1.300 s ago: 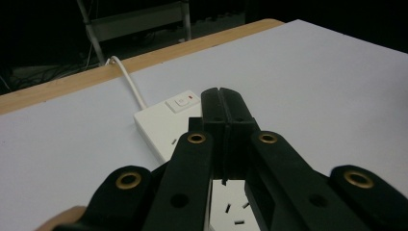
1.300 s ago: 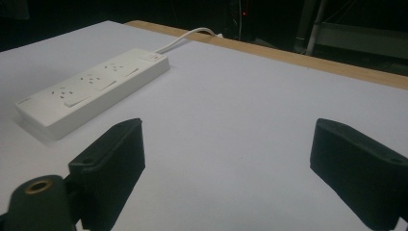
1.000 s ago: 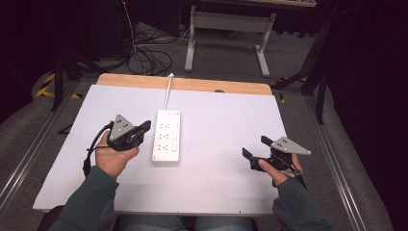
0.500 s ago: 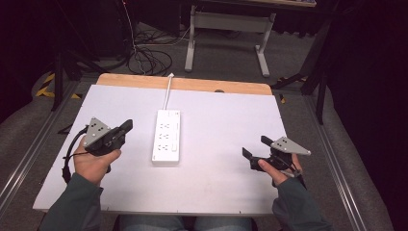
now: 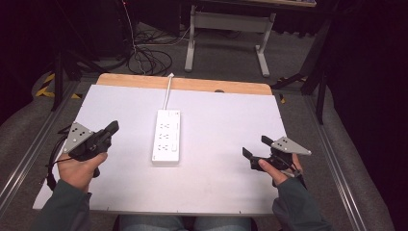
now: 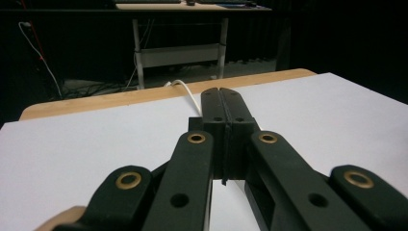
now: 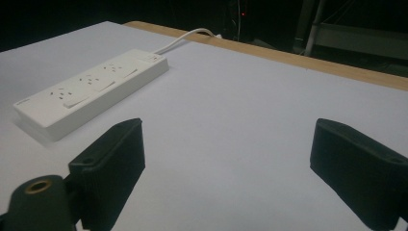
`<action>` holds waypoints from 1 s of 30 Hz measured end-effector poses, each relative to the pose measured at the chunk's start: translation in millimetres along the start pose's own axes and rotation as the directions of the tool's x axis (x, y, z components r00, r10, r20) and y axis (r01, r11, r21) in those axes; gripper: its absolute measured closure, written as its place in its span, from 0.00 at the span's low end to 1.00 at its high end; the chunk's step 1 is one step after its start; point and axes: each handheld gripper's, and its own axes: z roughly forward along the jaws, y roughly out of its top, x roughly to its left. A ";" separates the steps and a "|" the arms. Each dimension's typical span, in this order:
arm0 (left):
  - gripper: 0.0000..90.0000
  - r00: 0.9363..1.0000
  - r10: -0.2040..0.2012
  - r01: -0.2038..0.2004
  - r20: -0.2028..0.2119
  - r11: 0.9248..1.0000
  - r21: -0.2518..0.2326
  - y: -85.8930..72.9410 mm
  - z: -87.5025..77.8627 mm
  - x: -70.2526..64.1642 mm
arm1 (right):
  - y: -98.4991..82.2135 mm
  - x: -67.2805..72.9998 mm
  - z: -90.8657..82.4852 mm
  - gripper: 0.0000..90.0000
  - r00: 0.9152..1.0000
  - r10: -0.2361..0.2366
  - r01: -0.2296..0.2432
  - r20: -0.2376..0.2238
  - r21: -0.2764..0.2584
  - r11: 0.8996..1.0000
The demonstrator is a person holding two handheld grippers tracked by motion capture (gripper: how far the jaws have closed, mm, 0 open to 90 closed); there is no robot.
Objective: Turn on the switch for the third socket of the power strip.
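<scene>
A white power strip point(image 5: 167, 136) lies lengthwise in the middle of the white tabletop point(image 5: 226, 120), its white cord point(image 5: 168, 89) running off the far edge. My left gripper point(image 5: 113, 127) is held left of the strip, clear of it, jaws shut with nothing between them; the left gripper view has the closed tips point(image 6: 222, 96) pointing toward the cord point(image 6: 185, 89). My right gripper point(image 5: 256, 147) hovers near the right front of the table, open and empty. In the right gripper view its fingers point(image 7: 120, 149) stand wide apart, with the strip point(image 7: 91, 89) off to the left.
A wooden strip point(image 5: 192, 85) borders the table's far edge. Metal rails point(image 5: 29, 154) run along both sides. Beyond the table, loose cables point(image 5: 149, 57) lie on the floor beside a grey metal stand point(image 5: 226, 21).
The left hand and its shut gripper have moved left, away from the power strip. The right hand has stayed put.
</scene>
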 end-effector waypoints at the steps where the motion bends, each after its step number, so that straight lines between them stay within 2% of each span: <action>1: 1.00 1.000 0.003 -0.003 -0.002 1.000 -0.001 -0.1 -0.6 0.0 | 0.1 -0.2 0.4 0.14 1.000 -0.005 0.005 0.001 0.003 1.000; 7: 1.00 1.000 -0.001 0.001 -0.005 1.000 -0.001 -1.6 -3.0 0.0 | 1.8 1.8 3.3 0.14 1.000 -0.011 0.011 -0.008 0.004 1.000; 13: 1.00 0.999 -0.015 0.014 -0.031 1.000 -0.012 -1.9 -7.1 3.3 | 3.4 2.8 4.9 0.14 1.000 -0.015 0.015 -0.009 0.001 1.000; 22: 0.95 0.998 -0.029 0.028 -0.050 0.999 -0.021 -4.0 -8.4 4.8 | 3.5 1.6 4.8 0.14 1.000 -0.010 0.010 -0.008 -0.002 1.000; 25: 0.90 0.998 -0.036 0.034 -0.059 0.999 -0.025 -4.3 -9.5 4.8 | 3.5 2.2 4.9 0.14 1.000 -0.012 0.012 -0.012 -0.002 1.000; 30: 0.76 0.997 -0.041 0.039 -0.071 0.999 -0.030 -7.3 -13.4 5.5 | 3.5 1.3 4.3 0.14 1.000 -0.008 0.008 -0.008 -0.003 1.000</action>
